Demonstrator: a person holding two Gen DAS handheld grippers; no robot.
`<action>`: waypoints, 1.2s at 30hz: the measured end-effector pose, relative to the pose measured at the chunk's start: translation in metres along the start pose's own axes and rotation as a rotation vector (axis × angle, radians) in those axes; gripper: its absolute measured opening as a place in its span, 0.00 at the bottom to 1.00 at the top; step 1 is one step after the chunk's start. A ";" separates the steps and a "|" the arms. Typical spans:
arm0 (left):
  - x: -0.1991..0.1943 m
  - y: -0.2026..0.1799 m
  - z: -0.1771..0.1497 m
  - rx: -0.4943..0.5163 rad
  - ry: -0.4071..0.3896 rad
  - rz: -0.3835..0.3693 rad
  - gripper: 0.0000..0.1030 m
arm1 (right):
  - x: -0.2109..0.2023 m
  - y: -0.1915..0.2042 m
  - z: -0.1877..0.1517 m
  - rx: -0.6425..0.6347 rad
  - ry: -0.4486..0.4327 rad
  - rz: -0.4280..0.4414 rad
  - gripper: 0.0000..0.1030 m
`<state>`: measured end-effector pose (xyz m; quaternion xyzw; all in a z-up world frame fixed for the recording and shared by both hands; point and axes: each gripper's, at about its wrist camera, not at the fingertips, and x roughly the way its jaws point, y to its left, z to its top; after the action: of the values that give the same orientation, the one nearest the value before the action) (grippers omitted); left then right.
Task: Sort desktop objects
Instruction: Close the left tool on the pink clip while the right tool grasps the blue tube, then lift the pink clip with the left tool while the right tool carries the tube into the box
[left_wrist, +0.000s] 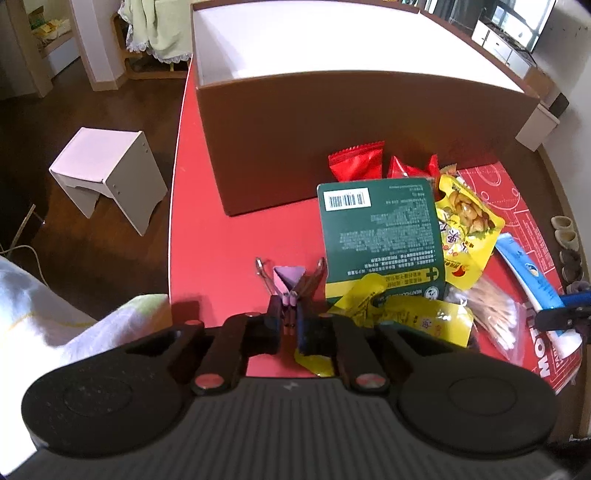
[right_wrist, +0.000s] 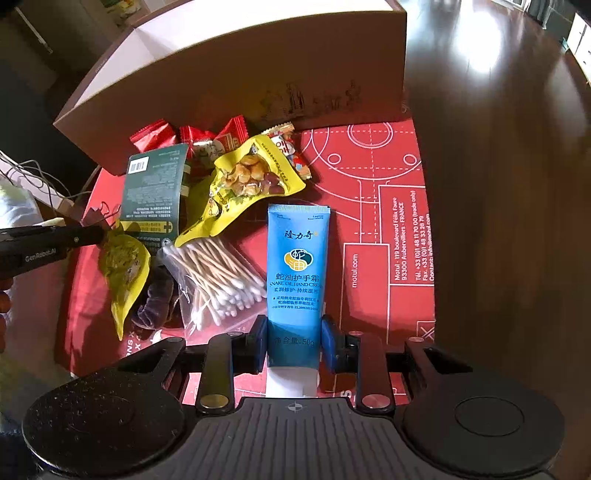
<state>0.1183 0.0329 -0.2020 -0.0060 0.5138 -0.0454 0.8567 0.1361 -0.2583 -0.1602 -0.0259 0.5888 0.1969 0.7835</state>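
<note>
A purple binder clip (left_wrist: 289, 284) with its wire handles spread is held just above the red table (left_wrist: 207, 221); my left gripper (left_wrist: 290, 314) is shut on it. In the right wrist view the same clip (right_wrist: 99, 216) shows at the left gripper's tip (right_wrist: 94, 232). A blue hand cream tube (right_wrist: 297, 258) lies lengthwise on the red printed mat (right_wrist: 388, 221), cap end toward me. My right gripper (right_wrist: 293, 334) is shut on its lower part, with both pads pressed to its sides. The tube (left_wrist: 528, 273) also appears at the right of the left wrist view.
A large brown box (left_wrist: 351, 129) with a white inside stands open behind the pile. Beside the tube lie a green card pack (right_wrist: 153, 188), yellow snack bags (right_wrist: 251, 177), red packets (right_wrist: 155, 138), a bag of cotton swabs (right_wrist: 214, 273) and a dark scrunchie (right_wrist: 155, 306). A white stool (left_wrist: 107, 173) stands on the floor at left.
</note>
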 end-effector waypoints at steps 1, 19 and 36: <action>-0.002 0.000 0.000 0.002 -0.007 -0.001 0.05 | -0.002 -0.001 0.000 0.002 -0.002 0.004 0.28; -0.076 -0.020 0.021 0.059 -0.113 -0.050 0.05 | -0.046 0.008 0.009 0.016 -0.085 0.070 0.28; -0.093 -0.038 0.083 0.070 -0.189 -0.005 0.05 | -0.076 0.024 0.063 -0.013 -0.206 0.129 0.28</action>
<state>0.1450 0.0000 -0.0793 0.0183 0.4288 -0.0649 0.9009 0.1683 -0.2397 -0.0658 0.0275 0.5042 0.2525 0.8254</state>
